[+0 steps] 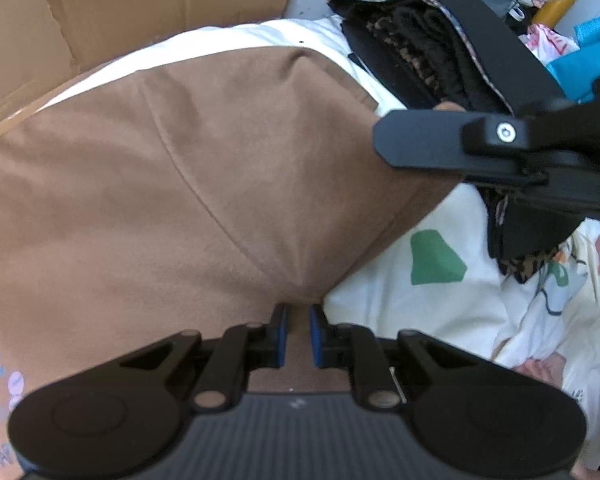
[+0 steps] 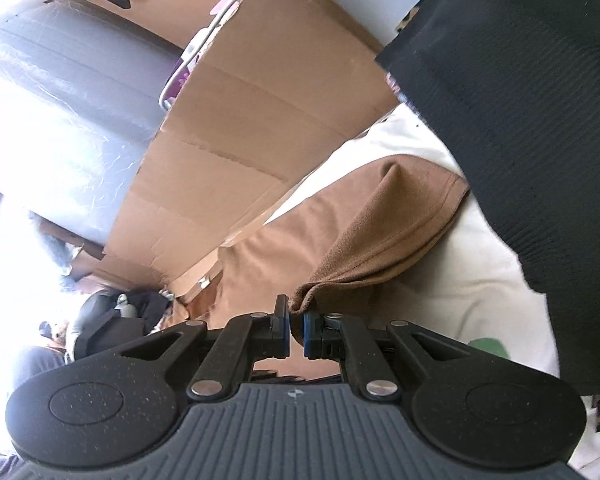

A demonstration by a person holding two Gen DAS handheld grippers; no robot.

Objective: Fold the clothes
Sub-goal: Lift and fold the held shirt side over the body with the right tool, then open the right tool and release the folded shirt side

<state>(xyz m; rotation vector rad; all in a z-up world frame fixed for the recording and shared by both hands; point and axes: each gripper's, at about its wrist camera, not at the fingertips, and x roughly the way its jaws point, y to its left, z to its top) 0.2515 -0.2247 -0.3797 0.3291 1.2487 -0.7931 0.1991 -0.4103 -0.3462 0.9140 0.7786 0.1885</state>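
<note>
Mid-fold: left gripper (image 1: 298, 334) and right gripper (image 2: 296, 332) each clamp the brown garment (image 1: 188, 184), dark folded stack (image 1: 440, 60) already done.

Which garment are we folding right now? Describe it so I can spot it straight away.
Start at the big cardboard box; the white patterned bedding lies in front of it. On it lies the brown garment, plain tan, pinched by both hand-held grippers, unlike the dark folded stack beside it.
</note>
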